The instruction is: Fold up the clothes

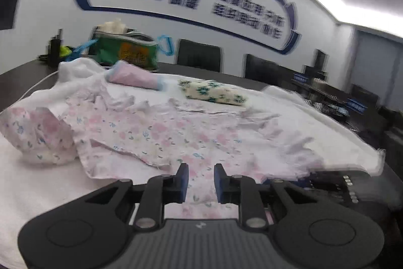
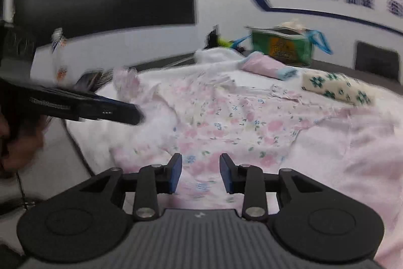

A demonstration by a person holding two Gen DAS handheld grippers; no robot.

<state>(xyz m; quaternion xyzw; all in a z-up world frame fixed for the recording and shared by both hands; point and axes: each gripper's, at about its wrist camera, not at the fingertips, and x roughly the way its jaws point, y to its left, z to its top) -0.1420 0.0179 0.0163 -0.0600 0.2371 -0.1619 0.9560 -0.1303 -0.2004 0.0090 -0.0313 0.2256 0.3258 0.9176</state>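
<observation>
The left hand-held gripper (image 1: 201,183) stands with its jaws parted, the blue pads clear of the cloth; the near hem of the floral garment (image 1: 161,132) lies between and under them, but nothing is clamped. The right hand-held gripper (image 2: 200,173) is likewise released, its gap wider, with the same floral garment (image 2: 214,125) spread directly beneath and ahead of it. This posture suggests both tools are lining up on an edge before a fold is taken.

Ahead of both grippers the garment lies crumpled on a white sheet (image 1: 37,183) covering the tabletop (image 1: 22,72), presumably to keep the cloth clean and visible. To the left of the right gripper, the left unit is seen from the side.

Beyond the garment rest two finished pieces, a pink roll (image 1: 136,78) and a green-flowered bundle (image 1: 214,92), set apart from the working area. Farthest back stands a green bag (image 1: 128,49).
</observation>
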